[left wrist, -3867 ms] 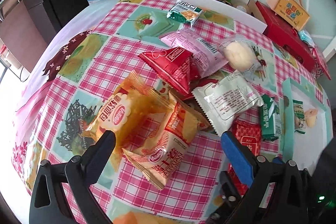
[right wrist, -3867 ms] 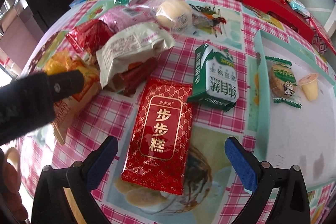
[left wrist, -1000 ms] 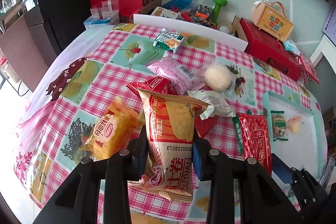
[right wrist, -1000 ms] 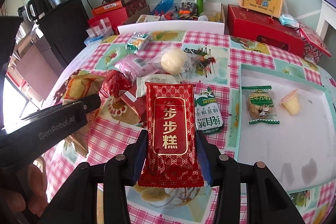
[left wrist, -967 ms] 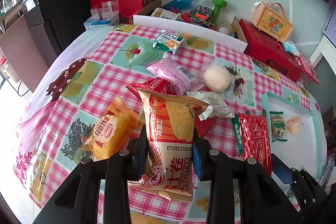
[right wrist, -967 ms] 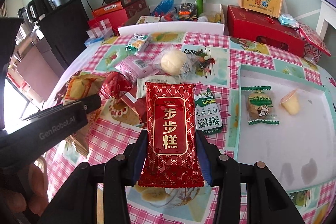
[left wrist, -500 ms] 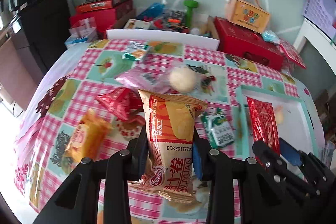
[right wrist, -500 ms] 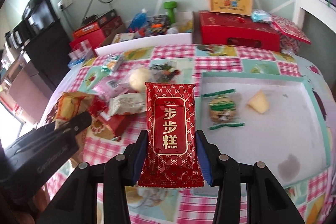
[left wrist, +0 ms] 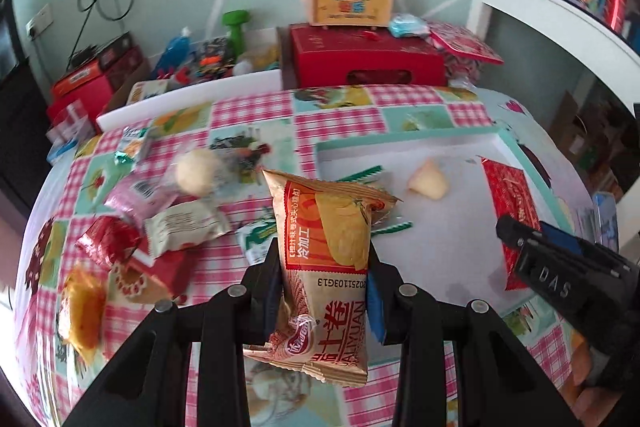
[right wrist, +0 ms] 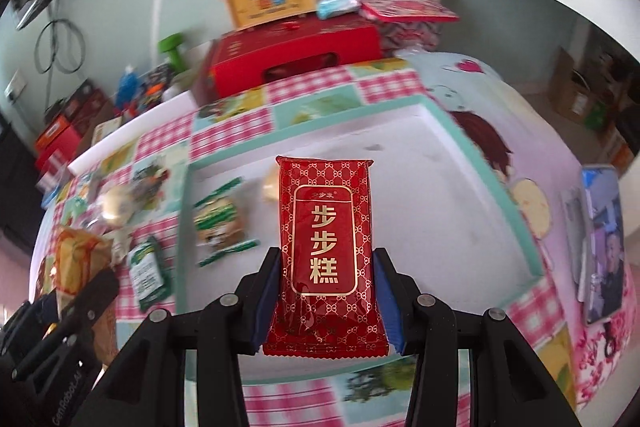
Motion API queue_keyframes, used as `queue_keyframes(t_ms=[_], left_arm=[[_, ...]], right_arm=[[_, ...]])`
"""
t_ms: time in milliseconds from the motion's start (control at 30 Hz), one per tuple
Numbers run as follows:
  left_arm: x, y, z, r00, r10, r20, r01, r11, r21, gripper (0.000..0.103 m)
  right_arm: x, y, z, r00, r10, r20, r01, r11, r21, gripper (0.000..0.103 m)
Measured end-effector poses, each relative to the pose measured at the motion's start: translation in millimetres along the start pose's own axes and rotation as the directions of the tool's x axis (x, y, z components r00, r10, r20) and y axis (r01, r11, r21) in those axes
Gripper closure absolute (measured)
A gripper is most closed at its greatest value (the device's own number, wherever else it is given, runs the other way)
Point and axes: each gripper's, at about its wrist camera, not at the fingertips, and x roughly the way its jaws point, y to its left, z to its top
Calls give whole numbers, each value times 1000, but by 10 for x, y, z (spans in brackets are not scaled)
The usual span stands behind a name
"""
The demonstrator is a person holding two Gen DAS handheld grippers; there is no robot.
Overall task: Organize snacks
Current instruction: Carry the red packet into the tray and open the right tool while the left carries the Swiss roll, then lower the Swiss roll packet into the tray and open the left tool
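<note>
My left gripper is shut on an orange chip bag and holds it above the table near the left edge of the white tray with a teal rim. My right gripper is shut on a red cake packet and holds it over the tray; the packet also shows in the left wrist view. In the tray lie a green-edged biscuit pack and a small jelly cup.
Loose snacks lie on the checked tablecloth left of the tray: a round bun, a pink pack, a white pack, a red pack, an orange pack, a green box. Red boxes stand behind the table.
Both grippers have swung right with their packets. The red packet is now over the tray, and the chip bag has come nearer the tray's left edge.
</note>
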Motion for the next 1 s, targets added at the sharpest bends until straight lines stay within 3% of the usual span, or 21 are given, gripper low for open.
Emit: queue_keyframes(t_ms=[333,800,1000], left_arm=[[279,-510,-19,998,-57,-18,58,989,132,66],[551,-564,-84,998,-53,-45,58,990,128,66],[518,-529,-61,997,-59,-49,64,992,111,40]], right_arm=[[103,-590,26,991,-136,-18,137,982,127,55],[290,-704,14,990,-129,-48,135,980,150,56],[326,-674,16,990,-124,-63,132,980,146,56]])
